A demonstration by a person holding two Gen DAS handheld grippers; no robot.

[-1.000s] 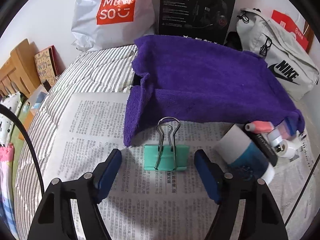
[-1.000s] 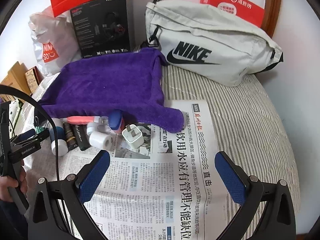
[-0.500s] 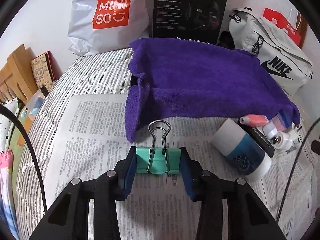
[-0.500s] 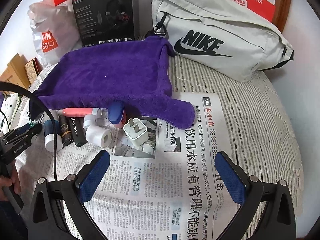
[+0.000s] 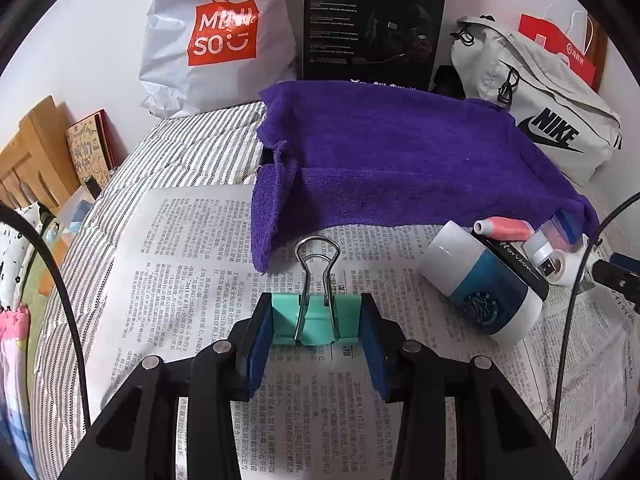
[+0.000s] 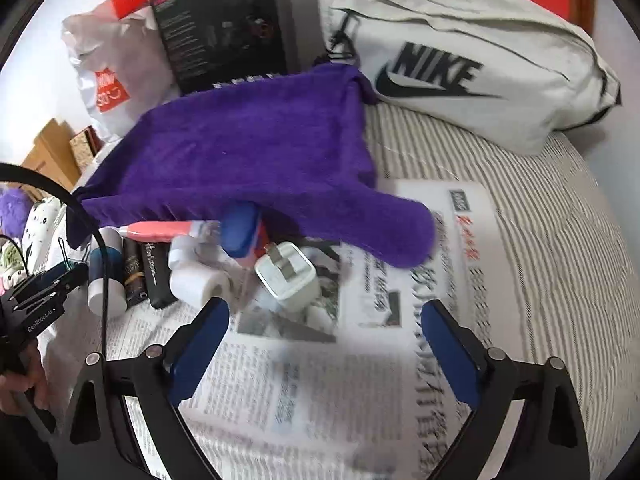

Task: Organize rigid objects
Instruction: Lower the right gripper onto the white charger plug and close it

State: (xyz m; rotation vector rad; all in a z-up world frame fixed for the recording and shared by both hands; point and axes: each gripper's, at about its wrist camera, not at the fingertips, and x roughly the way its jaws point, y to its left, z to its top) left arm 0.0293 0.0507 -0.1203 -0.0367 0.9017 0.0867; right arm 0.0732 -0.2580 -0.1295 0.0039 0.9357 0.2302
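My left gripper [image 5: 316,320] is shut on a mint-green binder clip [image 5: 315,318] with silver wire handles, over the newspaper [image 5: 192,264]. A white and blue bottle [image 5: 480,284] lies to its right, with a pink tube [image 5: 504,229] and a black tube [image 5: 516,264] behind it. My right gripper [image 6: 324,320] is open and empty, just in front of a white plug adapter [image 6: 288,276]. A white tape roll [image 6: 198,284], a blue-capped item [image 6: 240,228] and the tubes lie to its left. A purple towel [image 6: 248,156] covers something behind them.
A grey Nike bag [image 6: 460,60], a black headset box [image 5: 372,24] and a white Miniso bag [image 5: 220,36] stand along the wall. The striped bedding [image 6: 560,220] extends right of the newspaper. Wooden furniture [image 5: 28,160] is at the left.
My left gripper closed on the binder clip and now holds it. My right gripper moved forward and left toward the plug adapter, still open; its view is blurred from motion.
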